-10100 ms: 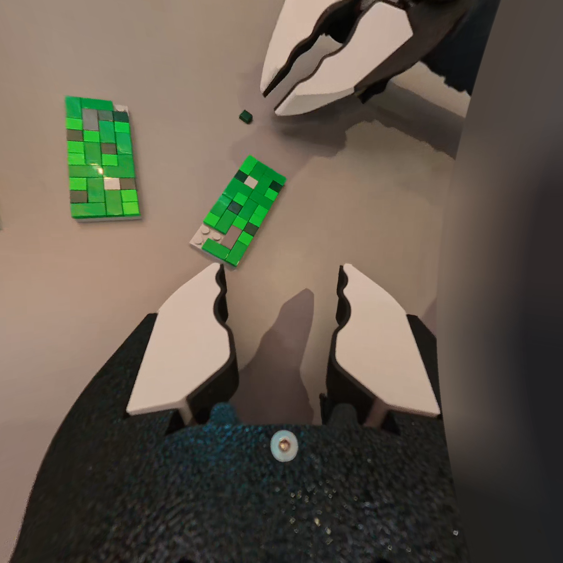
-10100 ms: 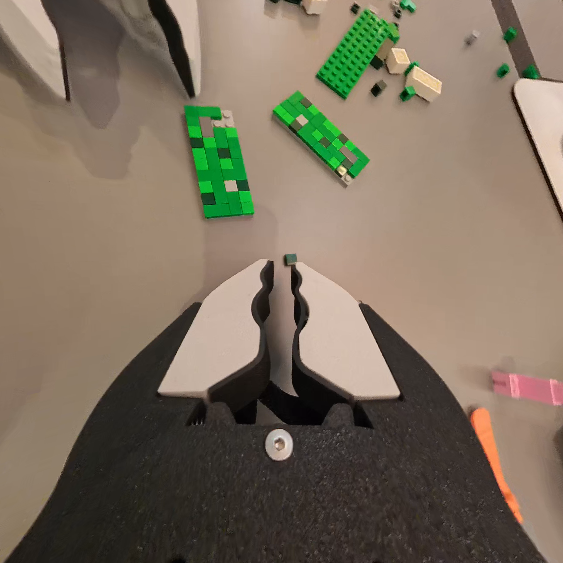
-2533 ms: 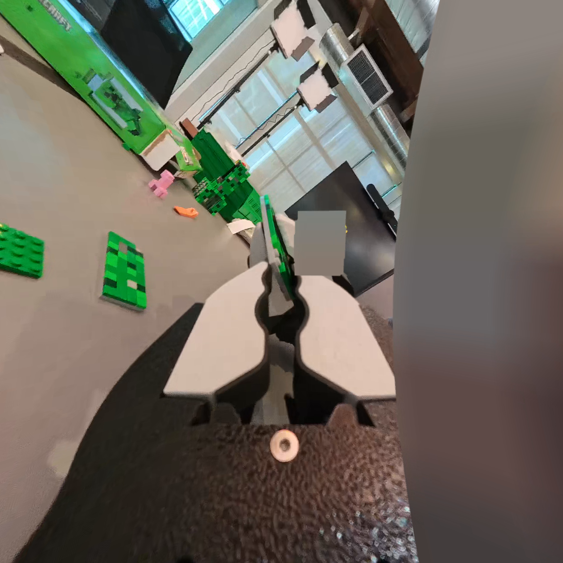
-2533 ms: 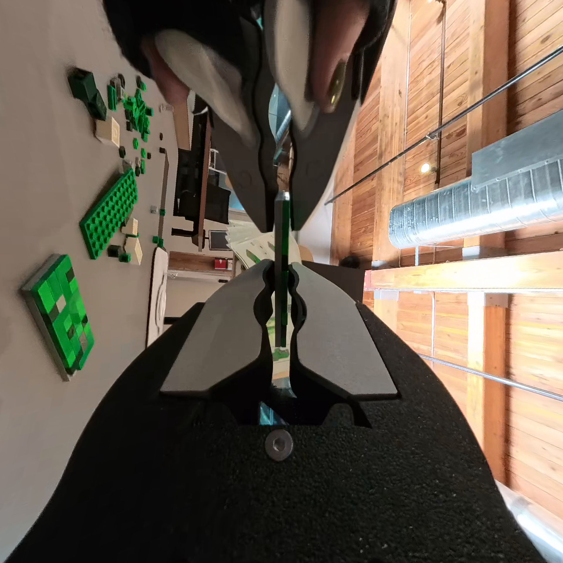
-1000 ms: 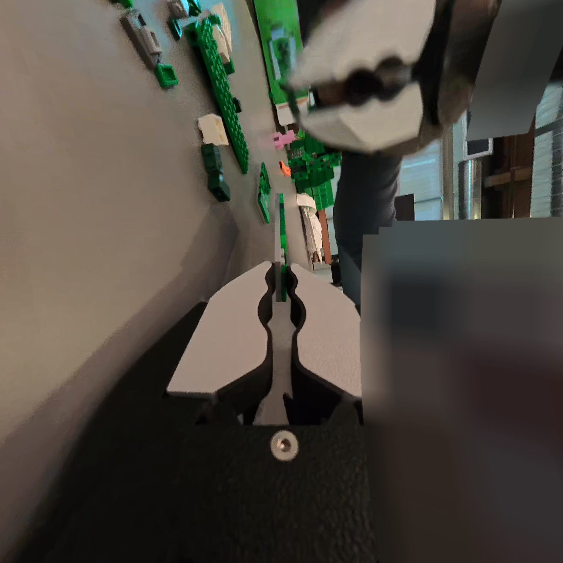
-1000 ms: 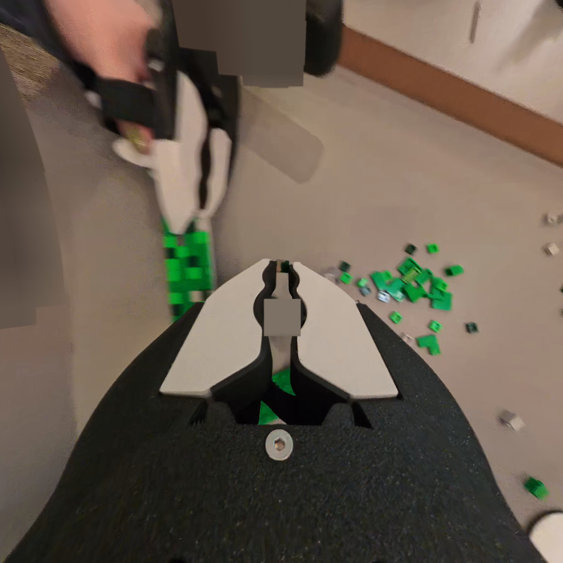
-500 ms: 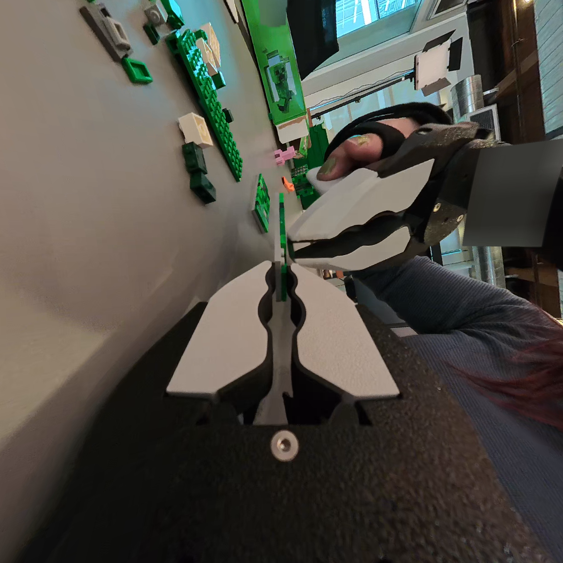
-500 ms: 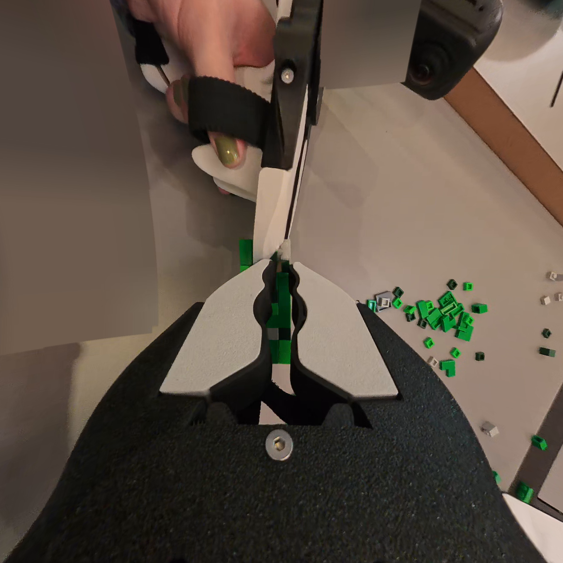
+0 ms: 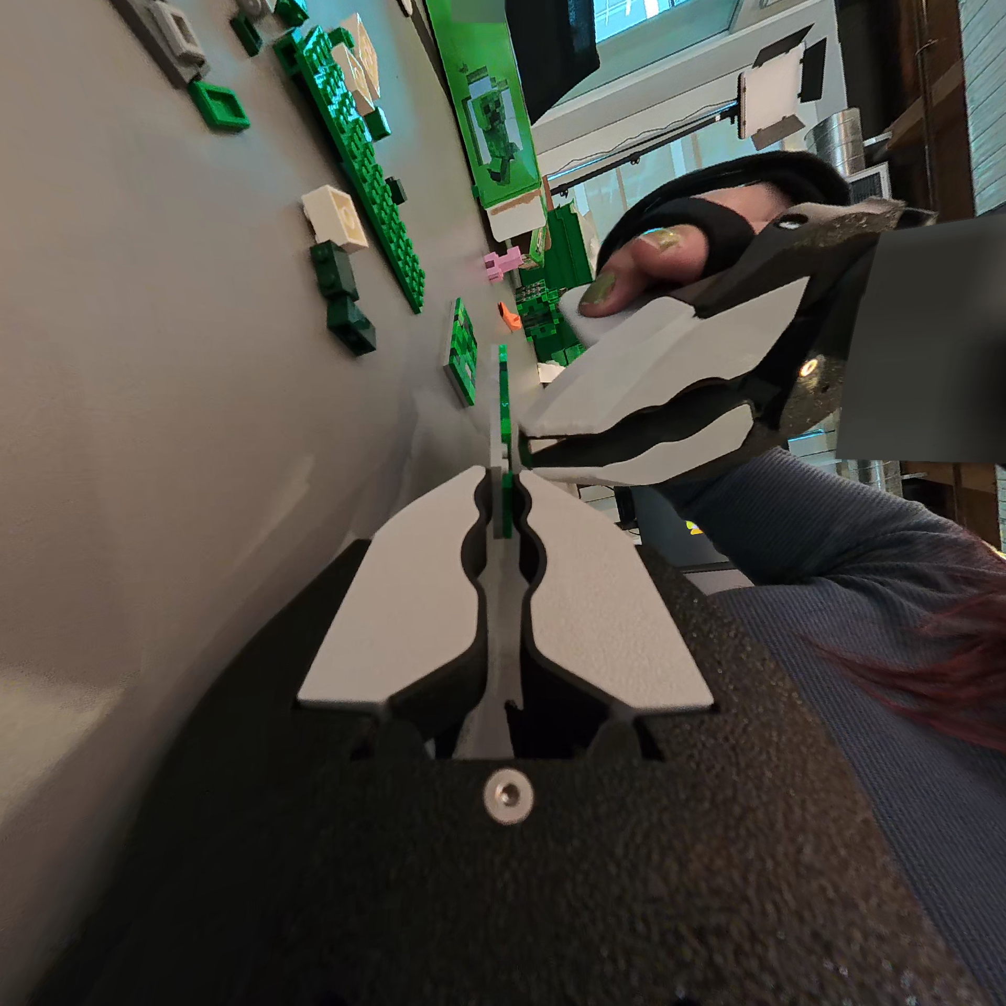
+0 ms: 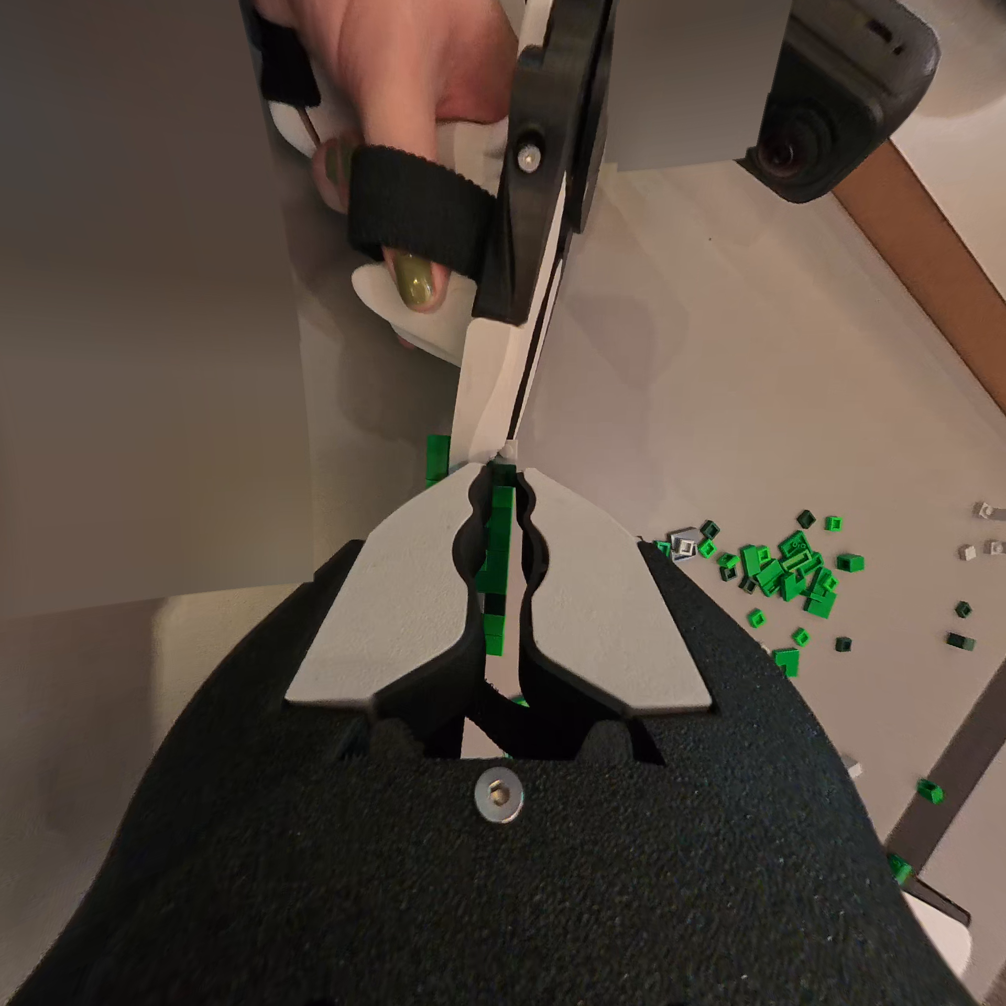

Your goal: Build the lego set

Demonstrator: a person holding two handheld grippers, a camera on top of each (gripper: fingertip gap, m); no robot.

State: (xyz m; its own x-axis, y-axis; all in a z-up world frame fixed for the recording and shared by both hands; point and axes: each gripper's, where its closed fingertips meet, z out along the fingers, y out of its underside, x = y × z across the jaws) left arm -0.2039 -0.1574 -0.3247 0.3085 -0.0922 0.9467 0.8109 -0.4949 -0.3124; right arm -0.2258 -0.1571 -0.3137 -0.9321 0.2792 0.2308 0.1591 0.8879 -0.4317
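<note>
Two grippers meet at one spot. The left gripper [image 9: 502, 479] has its jaws nearly closed on the end of a tiled brick plate [image 9: 502, 413] — grey base, green tiles — held edge-on above the grey counter [image 9: 163, 435], likely to steady it. The right gripper [image 9: 525, 440] comes in from the side, jaws almost closed on a small dark-green tile [image 9: 526, 447] touching the plate's tiled face. Beyond lie a second tiled plate [image 9: 461, 354], a green baseplate [image 9: 370, 163], dark-green bricks [image 9: 343, 305] and a green box [image 9: 492, 109]. Loose tiles [image 10: 784, 571] are scattered well apart — nothing blocks the jaws.
</note>
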